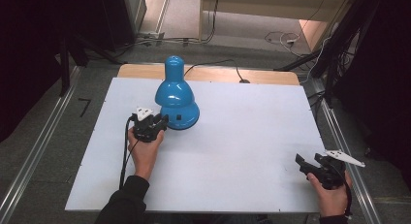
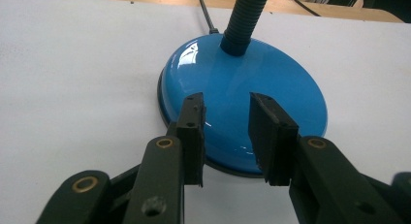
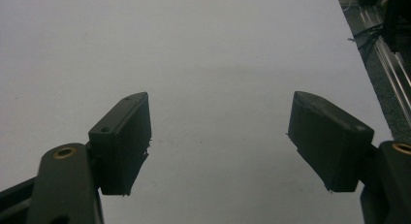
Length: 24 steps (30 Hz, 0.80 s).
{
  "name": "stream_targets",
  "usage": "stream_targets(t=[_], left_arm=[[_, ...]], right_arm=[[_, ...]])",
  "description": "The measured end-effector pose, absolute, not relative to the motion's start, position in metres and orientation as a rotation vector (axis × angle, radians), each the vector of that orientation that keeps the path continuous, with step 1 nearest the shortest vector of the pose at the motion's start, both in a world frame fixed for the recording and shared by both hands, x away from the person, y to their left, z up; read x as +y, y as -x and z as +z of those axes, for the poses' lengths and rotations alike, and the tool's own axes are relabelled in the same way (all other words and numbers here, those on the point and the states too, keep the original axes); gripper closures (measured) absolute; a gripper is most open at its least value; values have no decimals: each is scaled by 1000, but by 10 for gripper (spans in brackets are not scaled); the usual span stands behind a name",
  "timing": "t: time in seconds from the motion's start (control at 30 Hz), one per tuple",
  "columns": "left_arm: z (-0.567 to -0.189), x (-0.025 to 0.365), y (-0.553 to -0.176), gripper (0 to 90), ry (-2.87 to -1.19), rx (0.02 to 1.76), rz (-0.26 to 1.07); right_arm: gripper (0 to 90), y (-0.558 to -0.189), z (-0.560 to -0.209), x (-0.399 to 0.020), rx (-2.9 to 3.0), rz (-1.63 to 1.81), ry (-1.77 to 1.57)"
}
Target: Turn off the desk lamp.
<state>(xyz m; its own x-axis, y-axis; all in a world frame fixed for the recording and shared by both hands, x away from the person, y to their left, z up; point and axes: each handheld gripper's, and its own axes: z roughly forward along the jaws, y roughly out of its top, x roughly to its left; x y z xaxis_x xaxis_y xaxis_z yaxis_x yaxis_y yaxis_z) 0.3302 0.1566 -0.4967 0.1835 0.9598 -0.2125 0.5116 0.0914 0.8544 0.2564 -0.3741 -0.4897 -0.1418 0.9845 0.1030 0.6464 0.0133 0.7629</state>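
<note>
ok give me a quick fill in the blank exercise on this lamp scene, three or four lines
1. The desk lamp on the white table is ____ in colour.
2. The left gripper has its jaws just over the lamp's round ____, with a gap between them.
3. The right gripper has its jaws open over the bare ____.
4. A black ____ runs from the back of the lamp over the table's far edge.

Missing words: blue; base; table; cable

Glossy blue lamp base [image 2: 242, 88] — matt table [image 2: 72, 88]
</note>
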Motion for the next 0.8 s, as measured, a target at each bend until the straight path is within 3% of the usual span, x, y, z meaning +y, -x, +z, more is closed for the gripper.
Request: stream_targets(t=[0.63, 0.7, 0.8], left_arm=[[-491, 168, -314, 484, -1535, 1405, 638], [-492, 170, -313, 389, -1533, 1406, 636], [-494, 173, -312, 319, -1519, 1414, 614]], right_arm=[[223, -256, -490, -373, 1833, 951, -1663], [223, -256, -490, -373, 1833, 950, -1662], [223, -256, -490, -373, 1833, 950, -1663]])
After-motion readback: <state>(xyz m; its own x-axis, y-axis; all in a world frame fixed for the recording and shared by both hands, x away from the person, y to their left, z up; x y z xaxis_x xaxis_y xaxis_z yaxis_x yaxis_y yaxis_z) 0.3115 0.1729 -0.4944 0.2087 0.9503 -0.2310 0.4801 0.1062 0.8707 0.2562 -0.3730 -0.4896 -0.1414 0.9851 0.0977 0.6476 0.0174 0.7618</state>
